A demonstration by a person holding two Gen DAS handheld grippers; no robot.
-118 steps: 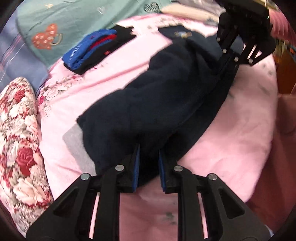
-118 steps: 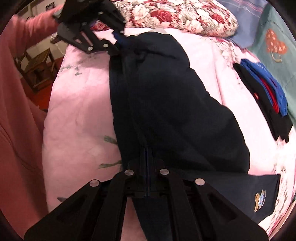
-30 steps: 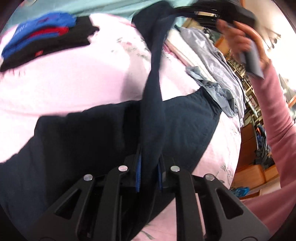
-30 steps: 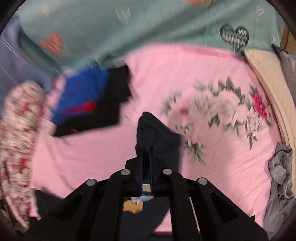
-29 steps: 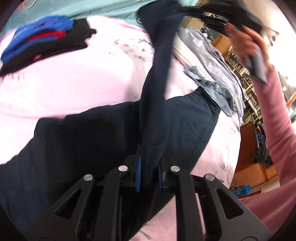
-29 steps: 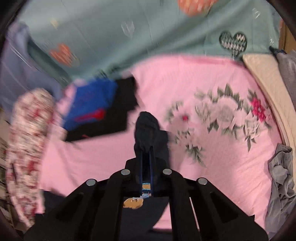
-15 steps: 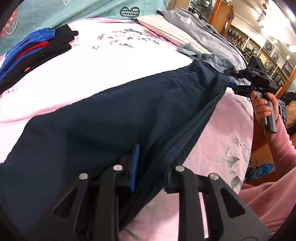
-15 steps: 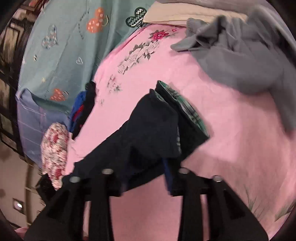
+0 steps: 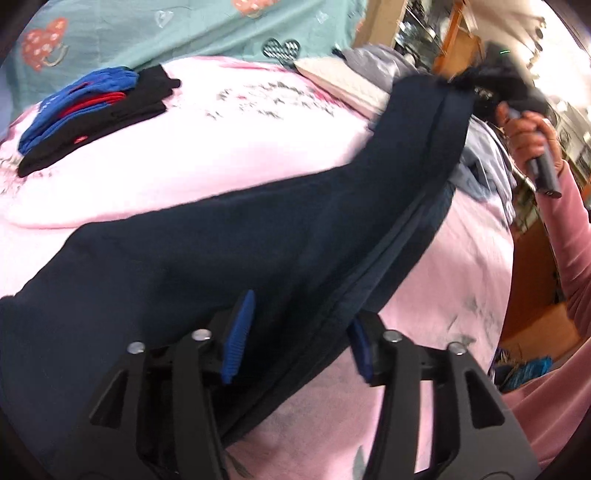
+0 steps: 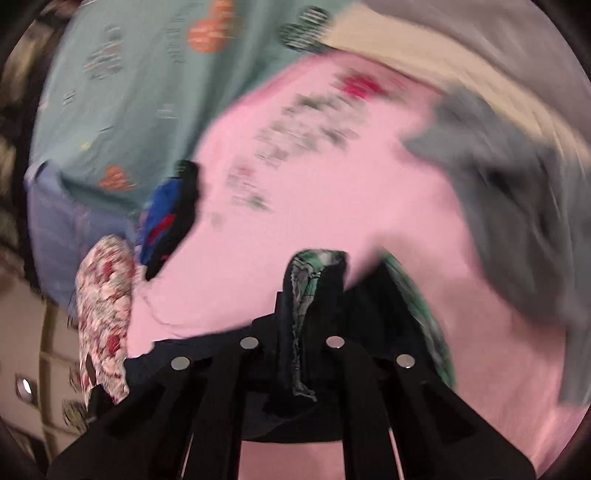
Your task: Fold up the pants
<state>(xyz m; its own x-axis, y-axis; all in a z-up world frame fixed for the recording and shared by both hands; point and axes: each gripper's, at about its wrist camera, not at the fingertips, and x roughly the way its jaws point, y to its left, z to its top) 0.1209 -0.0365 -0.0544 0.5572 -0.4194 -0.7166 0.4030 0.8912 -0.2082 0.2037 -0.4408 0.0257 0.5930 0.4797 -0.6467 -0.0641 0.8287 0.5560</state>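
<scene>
The dark navy pants (image 9: 236,236) lie folded lengthwise across the pink bedsheet (image 9: 240,129). My left gripper (image 9: 299,332) is open, its blue-padded fingers (image 9: 236,332) astride the near edge of the pants without pinching them. My right gripper (image 10: 295,325) is shut on the pants' waistband (image 10: 310,291), whose green plaid lining shows, and lifts that end off the bed. In the left wrist view the right gripper (image 9: 480,81) holds the far end up at the upper right.
A folded stack of blue, red and black clothes (image 9: 92,114) sits at the back left. A teal blanket (image 9: 184,33) lies behind. A grey garment pile (image 10: 517,206) and cream pillow lie right. A floral pillow (image 10: 103,306) lies left.
My left gripper has opened and let go of the pants' edge. My right gripper, open half a second ago, has shut on the waistband and raised it.
</scene>
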